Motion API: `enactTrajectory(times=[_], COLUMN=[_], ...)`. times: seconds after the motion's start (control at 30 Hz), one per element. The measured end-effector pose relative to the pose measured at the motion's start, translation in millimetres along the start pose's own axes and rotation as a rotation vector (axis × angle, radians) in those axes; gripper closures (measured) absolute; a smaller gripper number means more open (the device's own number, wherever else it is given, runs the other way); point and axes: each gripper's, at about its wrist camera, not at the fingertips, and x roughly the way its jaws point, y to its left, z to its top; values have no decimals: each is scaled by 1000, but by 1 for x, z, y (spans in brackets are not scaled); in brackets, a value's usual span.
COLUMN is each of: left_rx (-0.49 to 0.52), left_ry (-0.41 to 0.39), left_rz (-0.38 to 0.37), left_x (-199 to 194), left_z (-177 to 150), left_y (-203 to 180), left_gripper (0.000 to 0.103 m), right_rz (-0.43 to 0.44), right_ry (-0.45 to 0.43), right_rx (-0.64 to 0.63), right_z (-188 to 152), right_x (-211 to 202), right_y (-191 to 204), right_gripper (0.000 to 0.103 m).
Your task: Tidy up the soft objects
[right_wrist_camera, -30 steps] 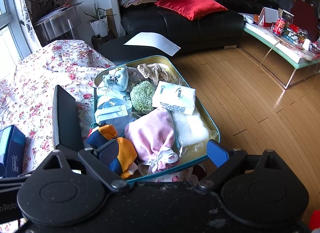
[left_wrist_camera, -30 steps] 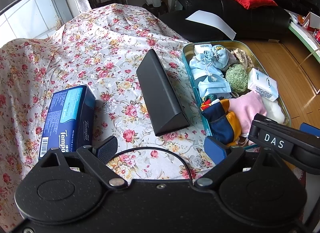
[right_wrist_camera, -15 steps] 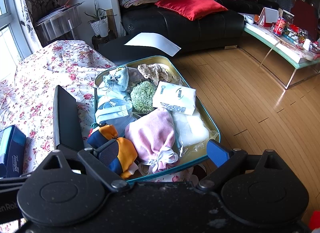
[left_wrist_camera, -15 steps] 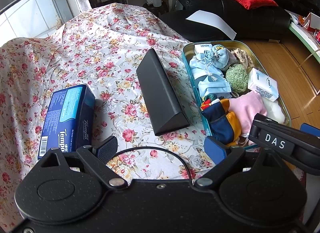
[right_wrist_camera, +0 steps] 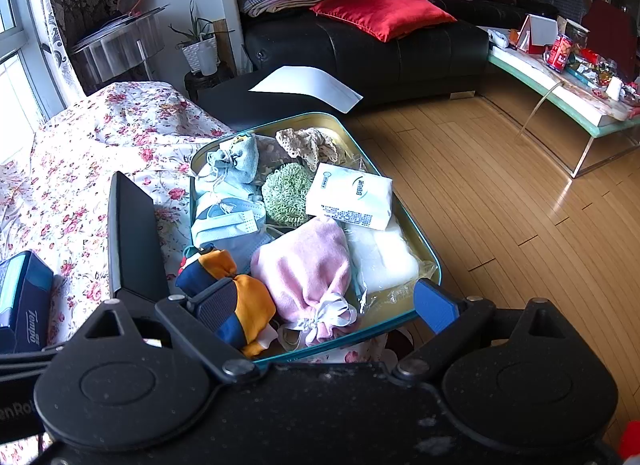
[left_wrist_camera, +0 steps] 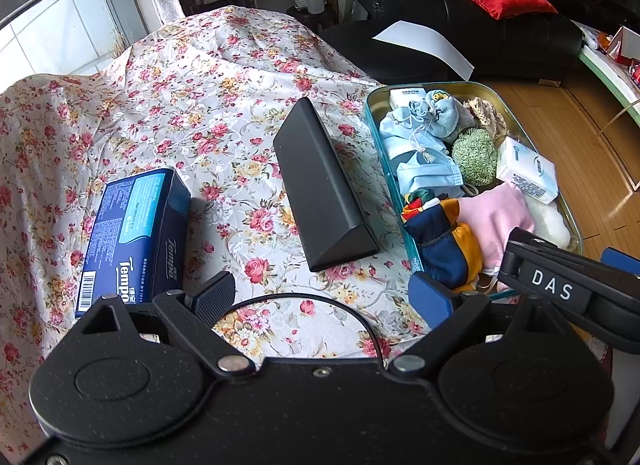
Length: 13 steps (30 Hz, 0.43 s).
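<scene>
On the far left I see a blue Tempo tissue box point(left_wrist_camera: 136, 241) lying flat on the floral cloth point(left_wrist_camera: 200, 97). Next comes a black triangular case point(left_wrist_camera: 320, 189), also flat on the cloth, between the box and the tin. My left gripper point(left_wrist_camera: 322, 295) hangs over bare cloth near the case's near end — jaws spread wide, nothing between them. To the right sits the teal-rimmed tin tray point(right_wrist_camera: 434, 261) at the cloth's edge, holding the soft objects: a light blue drawstring pouch point(right_wrist_camera: 240, 159) and blue face masks point(right_wrist_camera: 224, 221) along its left side, a navy-and-orange bundle point(right_wrist_camera: 244, 301) at the near left corner, a green knitted ball point(right_wrist_camera: 286, 195) in the middle, a pink drawstring pouch point(right_wrist_camera: 308, 269) in front of it, a white tissue pack point(right_wrist_camera: 348, 195) resting on white wadding point(right_wrist_camera: 384, 253) at the right. My right gripper point(right_wrist_camera: 324, 305) hovers above the tray's near end — fingers apart, gripping nothing. Further right lies wooden floor point(right_wrist_camera: 500, 205).
</scene>
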Motion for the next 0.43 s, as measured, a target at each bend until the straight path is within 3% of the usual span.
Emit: enactTrajectory(times=[0.43], left_rx=[-8], left_ry=[6], left_rz=[10], left_x=[2], left_z=[2], left_y=[-2], left_gripper=[12], right_rz=[3], right_ry=[0], right_rx=[2], right_z=[1], right_x=[0], right_y=[-1], right_gripper=[7])
